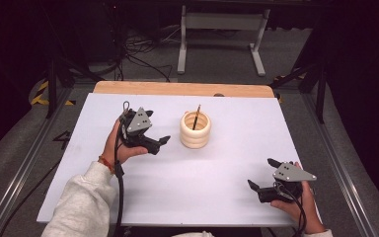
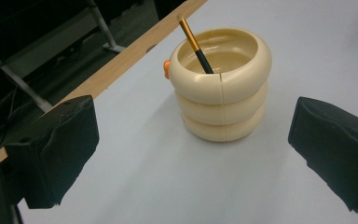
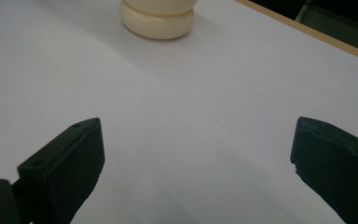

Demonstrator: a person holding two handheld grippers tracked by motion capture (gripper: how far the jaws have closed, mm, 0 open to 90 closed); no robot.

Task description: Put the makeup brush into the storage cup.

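The left gripper [image 2: 191, 154] had its jaws wide apart, the holder [image 2: 223, 88] just ahead between them, a brush [image 2: 196, 46] leaning inside. The right gripper [image 3: 196, 168], jaws also apart, sat well back. A careless nudge could have tipped the holder.

A ringed holder [image 1: 195, 130] is set upright on the tabletop [image 1: 227, 173], near its middle and toward the far edge. A pen [image 1: 196, 117] is stood inside it, leaned against the rim. The left tool [image 1: 153, 133] is held just left of the holder. The right tool [image 1: 261, 174] is placed well apart, at the near right corner.
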